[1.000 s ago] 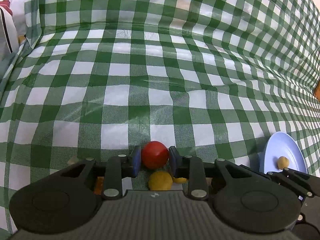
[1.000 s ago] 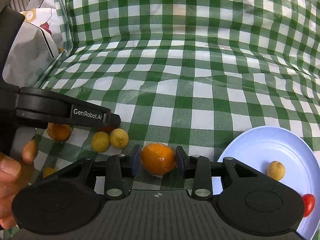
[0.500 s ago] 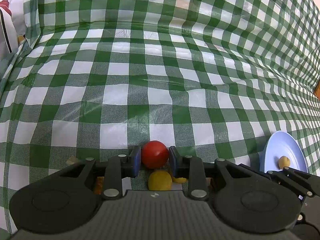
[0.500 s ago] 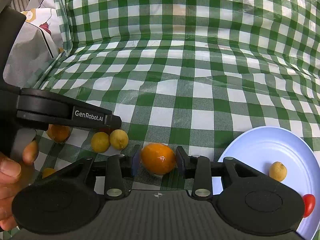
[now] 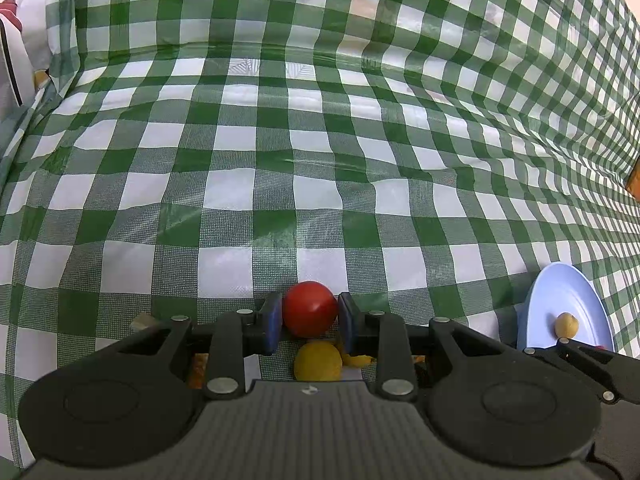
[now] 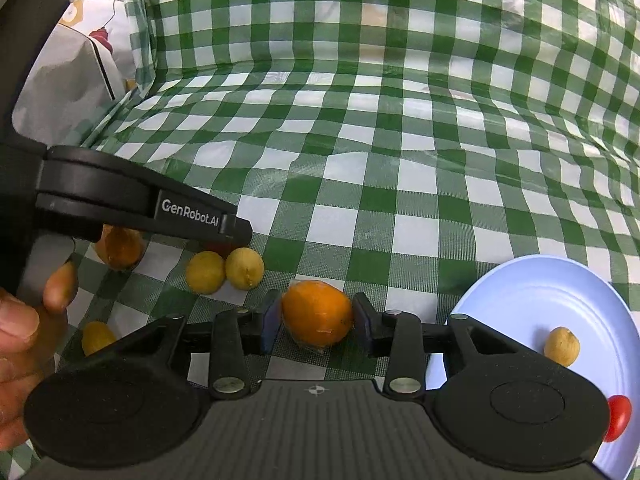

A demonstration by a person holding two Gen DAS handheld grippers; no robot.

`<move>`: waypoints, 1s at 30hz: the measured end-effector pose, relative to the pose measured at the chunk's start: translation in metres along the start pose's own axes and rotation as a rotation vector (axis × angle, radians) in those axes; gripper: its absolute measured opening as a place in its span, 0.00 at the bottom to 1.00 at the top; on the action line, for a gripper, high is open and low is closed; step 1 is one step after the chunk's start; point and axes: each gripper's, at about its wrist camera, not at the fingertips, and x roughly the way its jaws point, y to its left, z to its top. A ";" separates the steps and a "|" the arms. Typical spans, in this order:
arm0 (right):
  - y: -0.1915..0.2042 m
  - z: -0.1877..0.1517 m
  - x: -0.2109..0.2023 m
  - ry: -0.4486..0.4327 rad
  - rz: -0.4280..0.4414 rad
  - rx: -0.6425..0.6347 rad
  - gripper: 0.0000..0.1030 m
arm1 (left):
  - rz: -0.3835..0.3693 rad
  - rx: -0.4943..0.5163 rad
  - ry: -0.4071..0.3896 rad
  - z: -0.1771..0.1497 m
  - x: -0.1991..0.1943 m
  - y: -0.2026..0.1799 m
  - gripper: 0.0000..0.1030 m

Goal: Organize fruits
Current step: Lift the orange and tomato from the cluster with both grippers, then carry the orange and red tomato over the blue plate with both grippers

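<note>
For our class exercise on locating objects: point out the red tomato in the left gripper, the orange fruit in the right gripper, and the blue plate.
red tomato (image 5: 310, 309), left wrist view, its front face.
orange fruit (image 6: 317, 313), right wrist view, middle of its skin.
blue plate (image 6: 532, 300), right wrist view, bare inner surface.

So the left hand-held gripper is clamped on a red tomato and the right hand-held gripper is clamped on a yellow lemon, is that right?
Not quite. The left hand-held gripper is clamped on the red tomato, but the right hand-held gripper holds an orange fruit, not a yellow lemon. The right wrist view shows it; the two yellow fruits lie loose on the checked cloth beside it.
</note>
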 end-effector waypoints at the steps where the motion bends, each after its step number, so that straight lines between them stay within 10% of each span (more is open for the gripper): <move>1: 0.000 0.000 0.000 -0.002 0.000 0.002 0.39 | 0.000 0.000 0.000 0.000 0.000 0.000 0.31; 30: -0.005 0.002 -0.009 -0.044 -0.029 0.052 0.39 | -0.017 0.006 -0.005 0.003 0.002 -0.001 0.31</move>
